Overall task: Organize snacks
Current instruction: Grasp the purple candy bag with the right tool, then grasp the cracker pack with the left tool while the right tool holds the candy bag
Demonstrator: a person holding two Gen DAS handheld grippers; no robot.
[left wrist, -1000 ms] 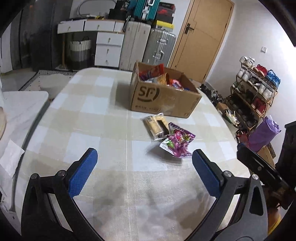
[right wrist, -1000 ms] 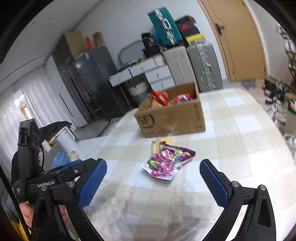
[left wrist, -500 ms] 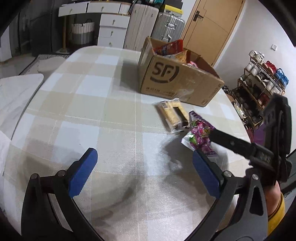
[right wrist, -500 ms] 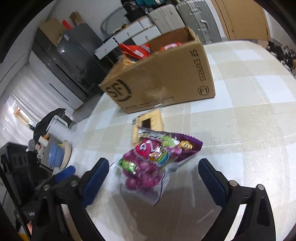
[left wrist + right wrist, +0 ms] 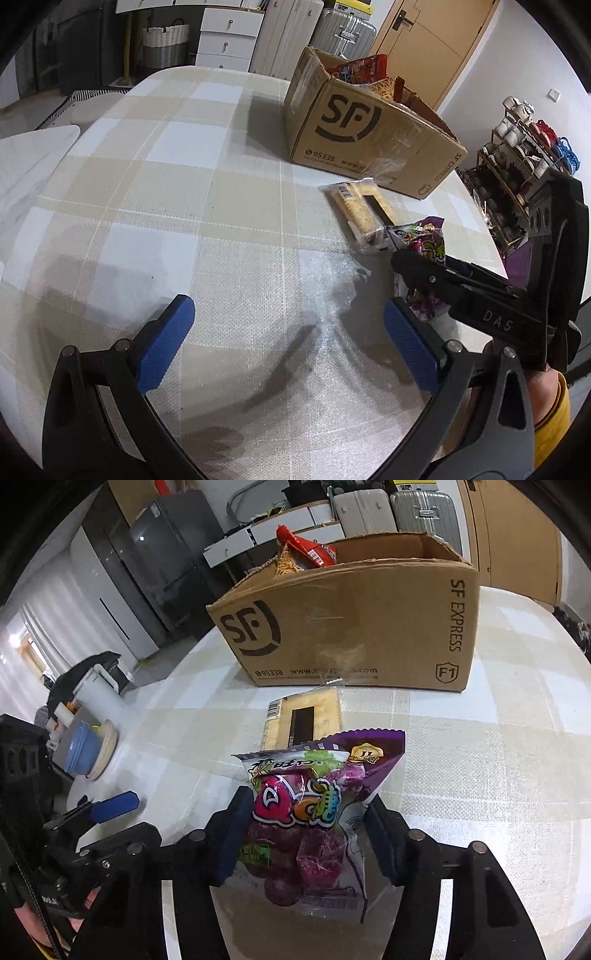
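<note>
Now the right hand-held gripper (image 5: 306,834) is clamped on the purple candy bag (image 5: 314,812), low in the middle of the right wrist view. It's a glossy, crinkled pouch with a clear window showing lumpy purple sweets, bright pink and yellow lettering across the front, and a jagged sealed top edge. Both blue pads (image 5: 234,834) press into its sides, and the bag bulges between them. Just behind it a flat pale cracker packet (image 5: 325,709) lies on the checked desk (image 5: 498,757), right in front of the brown cardboard box (image 5: 351,627) stuffed with other snacks. Over in the left wrist view, the left hand-held gripper (image 5: 288,343) sits spread wide at the bottom of the frame, gripping nothing, above bare cloth.
</note>
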